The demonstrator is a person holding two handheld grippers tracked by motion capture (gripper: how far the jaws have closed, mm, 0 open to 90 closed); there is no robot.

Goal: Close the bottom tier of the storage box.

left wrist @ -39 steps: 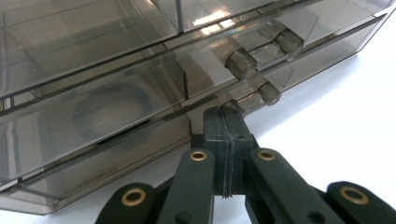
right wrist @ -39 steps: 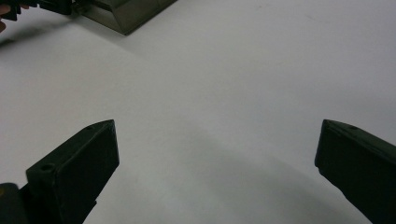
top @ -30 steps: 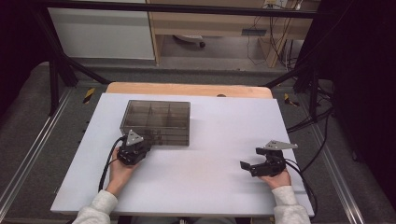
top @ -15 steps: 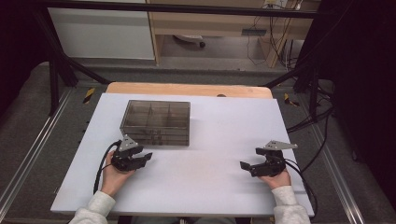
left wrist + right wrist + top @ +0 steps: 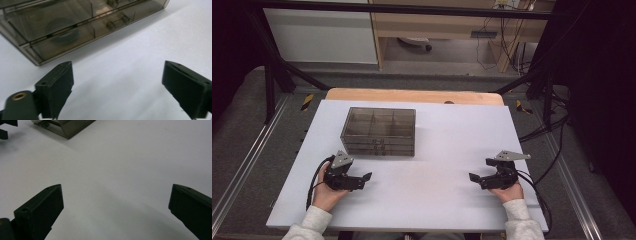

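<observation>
A smoky clear plastic box (image 5: pixel 379 131) with small compartments sits on the white table (image 5: pixel 437 150), left of centre. Its lid is down, and its latch side (image 5: pixel 75 32) faces my left gripper. My left gripper (image 5: pixel 364 179) lies low on the table just in front of the box's left corner, pointing right; its jaws have just been opening and stand wide apart (image 5: pixel 117 87) with nothing between them. At the front right, my right gripper (image 5: pixel 473 178) points left, open too (image 5: pixel 115 210), over bare table.
The wooden table edge (image 5: pixel 412 95) runs behind the white top. Black frame bars and cables stand on the floor at both sides. A corner of the box (image 5: pixel 65 127) and the far gripper (image 5: pixel 6 130) show in the right gripper view.
My left gripper has drawn back from the box toward the table's front and turned to point right, and its jaws have spread apart. The right gripper has stayed put.
</observation>
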